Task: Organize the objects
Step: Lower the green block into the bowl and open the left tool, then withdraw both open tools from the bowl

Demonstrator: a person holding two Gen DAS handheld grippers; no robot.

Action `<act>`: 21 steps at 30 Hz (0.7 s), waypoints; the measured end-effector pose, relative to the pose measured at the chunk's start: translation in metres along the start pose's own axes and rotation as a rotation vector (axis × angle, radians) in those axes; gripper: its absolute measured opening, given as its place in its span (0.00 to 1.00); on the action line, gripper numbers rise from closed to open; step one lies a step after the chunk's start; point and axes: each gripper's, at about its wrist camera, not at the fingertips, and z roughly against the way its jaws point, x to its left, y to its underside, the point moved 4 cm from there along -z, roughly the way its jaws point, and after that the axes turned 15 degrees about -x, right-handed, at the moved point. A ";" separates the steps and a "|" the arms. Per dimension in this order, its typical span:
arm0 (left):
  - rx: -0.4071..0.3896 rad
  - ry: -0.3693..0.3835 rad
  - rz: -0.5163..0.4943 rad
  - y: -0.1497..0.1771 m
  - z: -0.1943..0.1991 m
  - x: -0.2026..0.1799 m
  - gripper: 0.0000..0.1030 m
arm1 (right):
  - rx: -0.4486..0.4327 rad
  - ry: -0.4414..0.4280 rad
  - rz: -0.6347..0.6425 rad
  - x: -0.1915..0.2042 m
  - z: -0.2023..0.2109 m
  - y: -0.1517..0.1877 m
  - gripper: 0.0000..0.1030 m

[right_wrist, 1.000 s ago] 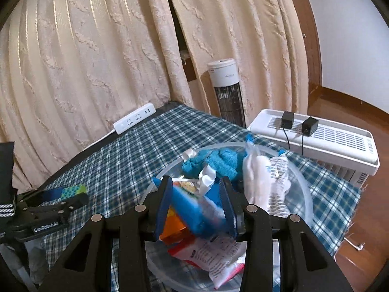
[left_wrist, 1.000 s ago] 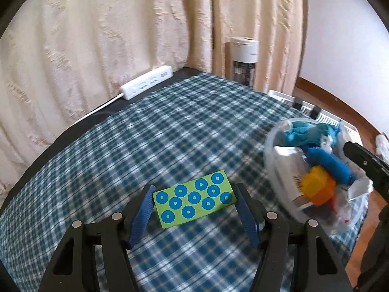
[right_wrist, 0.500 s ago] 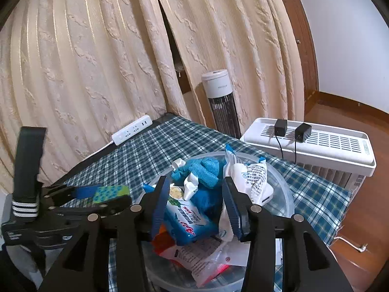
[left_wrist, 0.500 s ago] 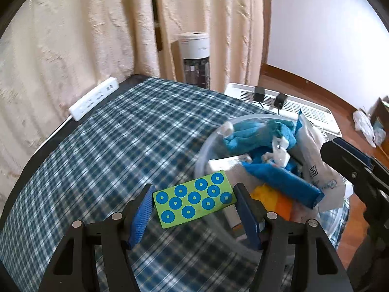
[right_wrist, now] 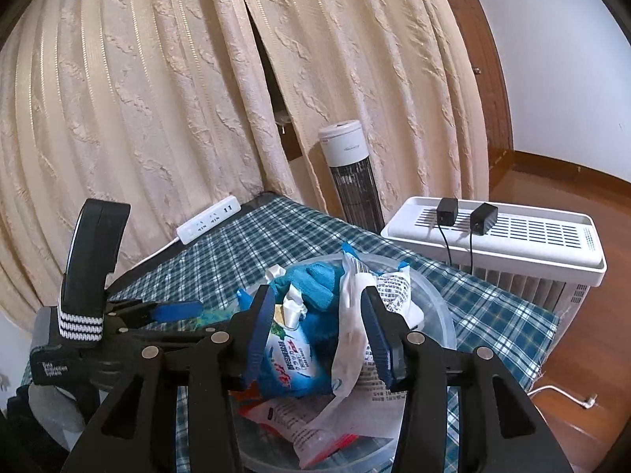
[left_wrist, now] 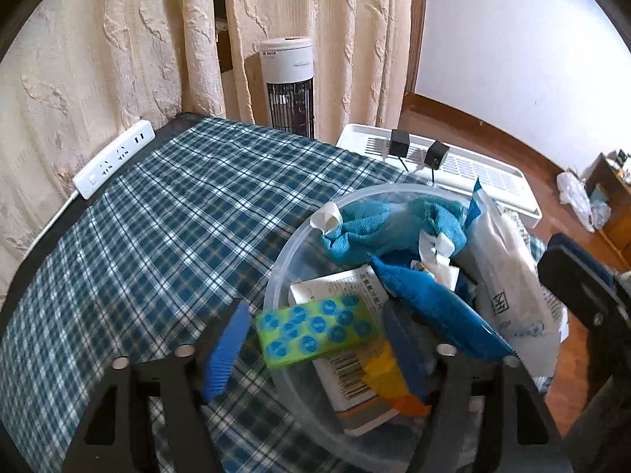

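Now, let the left gripper (left_wrist: pixel 315 351), its jaws just opened wide, clear the green dotted pack (left_wrist: pixel 315 333) falling over the near rim of the clear tub (left_wrist: pixel 284 272). The right gripper (right_wrist: pixel 319 339) stands slightly parted around pouches in the tub; contact is unclear, and the tub's bottom is hidden.

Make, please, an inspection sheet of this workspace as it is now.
Surface: checked cloth, lying flat.
Job's things: clear bowl holding blue towel, blue packet, white bag, box; green sponge at its rim.
Clutter: power strip at the cloth's edge.
Grippers: left gripper open, jaws just opening, sponge loose between them; right gripper over bowl, grip unclear.
Cables: white cord; two black adapters on white heater.
Surroundings: curtains, tower fan.
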 end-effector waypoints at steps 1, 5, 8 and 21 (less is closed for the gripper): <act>-0.004 0.007 0.009 -0.001 0.001 0.000 0.81 | 0.001 0.000 0.001 0.000 0.000 0.000 0.46; -0.014 0.020 0.020 -0.001 0.006 0.000 0.86 | 0.005 0.001 0.009 0.001 0.004 0.001 0.46; -0.027 0.013 0.023 -0.001 0.013 0.001 0.89 | 0.011 0.004 0.018 0.002 0.009 0.003 0.50; -0.101 -0.109 -0.053 0.011 0.053 0.002 1.00 | 0.119 0.018 0.085 0.011 0.036 0.030 0.82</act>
